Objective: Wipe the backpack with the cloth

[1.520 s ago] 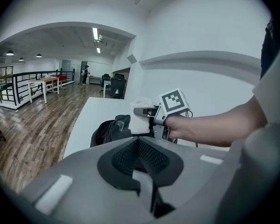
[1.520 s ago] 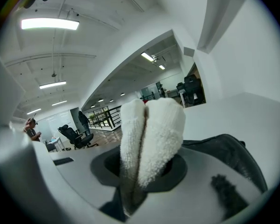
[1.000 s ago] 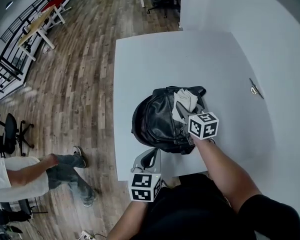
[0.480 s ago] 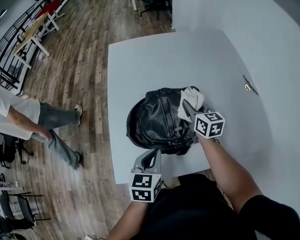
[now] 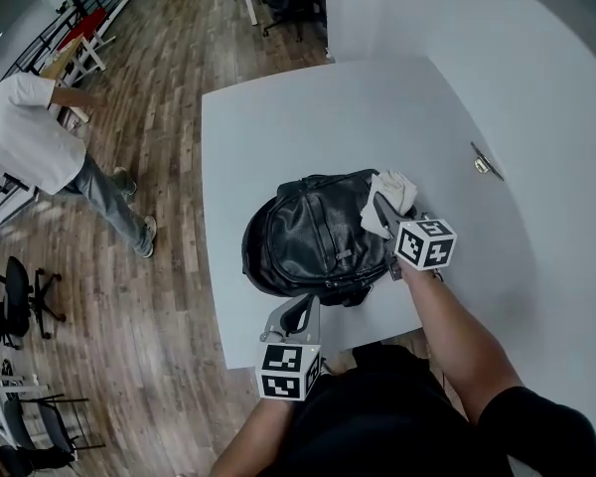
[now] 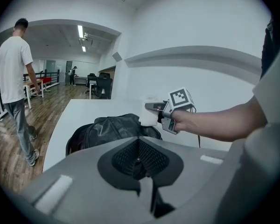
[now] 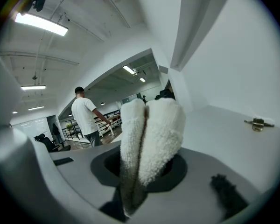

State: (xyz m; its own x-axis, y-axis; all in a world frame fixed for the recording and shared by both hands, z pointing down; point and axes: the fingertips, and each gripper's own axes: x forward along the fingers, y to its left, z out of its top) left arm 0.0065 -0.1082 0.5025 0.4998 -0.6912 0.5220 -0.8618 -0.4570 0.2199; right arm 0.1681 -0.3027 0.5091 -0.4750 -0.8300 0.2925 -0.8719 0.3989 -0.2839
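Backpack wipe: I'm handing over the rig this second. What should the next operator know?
Right gripper: shut on the cloth, held at the right edge of the backpack; contact unclear.
Left gripper: shut, empty, over the front of the table, just short of the backpack.
Done: cloth is in grip. How much is wiped doesn't show.
Left: wipe across the backpack.

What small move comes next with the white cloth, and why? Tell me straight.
Probably draw the right gripper leftward so the white fluffy cloth sweeps across the black leather backpack. The cloth is clamped in its jaws but sits only at the bag's right edge, with most of the leather face beyond it; the left gripper is shut and off the bag.
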